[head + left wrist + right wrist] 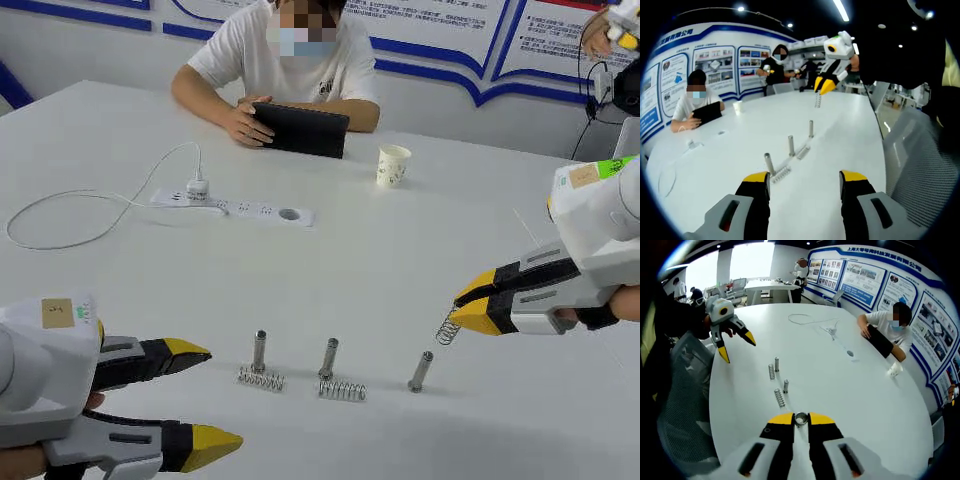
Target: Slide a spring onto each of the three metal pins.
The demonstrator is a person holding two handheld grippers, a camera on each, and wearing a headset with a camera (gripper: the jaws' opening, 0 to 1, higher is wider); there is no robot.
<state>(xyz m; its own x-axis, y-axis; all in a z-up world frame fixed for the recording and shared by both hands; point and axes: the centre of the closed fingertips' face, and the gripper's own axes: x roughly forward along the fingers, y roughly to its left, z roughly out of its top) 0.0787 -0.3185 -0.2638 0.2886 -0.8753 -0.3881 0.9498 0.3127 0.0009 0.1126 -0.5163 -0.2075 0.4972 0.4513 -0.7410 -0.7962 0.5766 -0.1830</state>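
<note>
Springs: three in sight, none on a pin yet. One, the held spring [447,328], is pinched at its upper end between the shut yellow tips of the right gripper [460,310]. It hangs tilted below the tips, in the air above and a little right of the right pin [421,371], clear of it. In the right gripper view this spring shows end-on as a small ring clamped between the two tips. Pins stand upright in a row on the white table [400,260]: left pin [259,352], middle pin [328,358], then the right pin, spaced apart. The left spring [261,378] lies flat on the table on the near side of the left pin's foot, close against it; whether it touches, cannot tell. The middle spring [342,390] lies flat just near and right of the middle pin's foot. The left gripper [222,396] sits low at the near left, jaws spread wide with nothing between them, tips pointing toward the left pin and stopping short of it. Far side of the table: a white power strip [235,208] with a looping white cable [60,215], a paper cup [392,165], and a seated person [290,60] with hands on a dark tablet [300,128]
</note>
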